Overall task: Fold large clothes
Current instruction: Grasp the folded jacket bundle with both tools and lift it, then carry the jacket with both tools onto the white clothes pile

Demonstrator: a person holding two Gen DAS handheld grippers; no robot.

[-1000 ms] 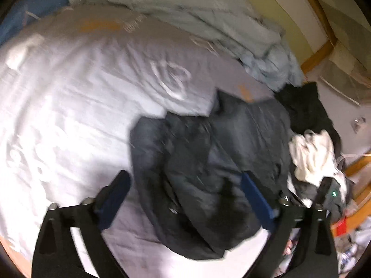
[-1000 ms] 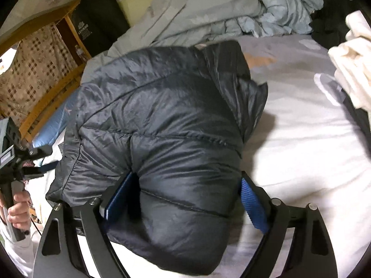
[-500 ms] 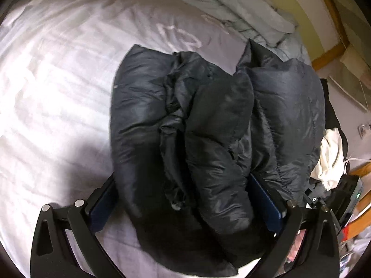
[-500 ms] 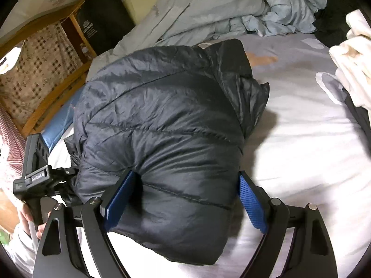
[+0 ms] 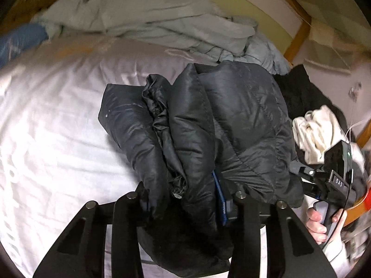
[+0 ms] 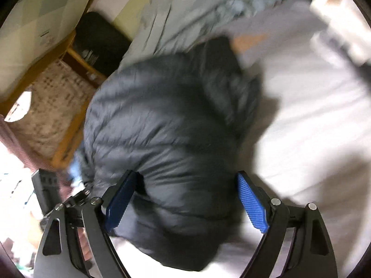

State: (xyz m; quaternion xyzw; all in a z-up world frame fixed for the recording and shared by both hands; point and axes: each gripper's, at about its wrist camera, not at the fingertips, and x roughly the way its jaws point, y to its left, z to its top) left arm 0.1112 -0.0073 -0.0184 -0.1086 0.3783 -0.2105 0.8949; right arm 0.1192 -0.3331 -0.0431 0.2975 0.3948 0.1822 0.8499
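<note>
A dark puffer jacket lies bunched in thick folds on the white bed sheet. My left gripper has its jaws closing on a wad of the jacket's near folds. One blue pad presses into the fabric and the other finger is buried under it. In the right wrist view the jacket bulges between the wide jaws of my right gripper. Its left pad rests against the fabric, and a thin shadowed gap shows at its right pad. That view is blurred.
A crumpled pale blue duvet lies along the wall. Black clothes and a cream garment are piled at the bed's right side. A hand grips the other tool's handle there. A wooden bed frame and a black bag sit at the left.
The left jaws have narrowed from wide apart onto the jacket's folds, and that gripper has moved in closer. The right view has tilted and blurred, its jaws as wide as before.
</note>
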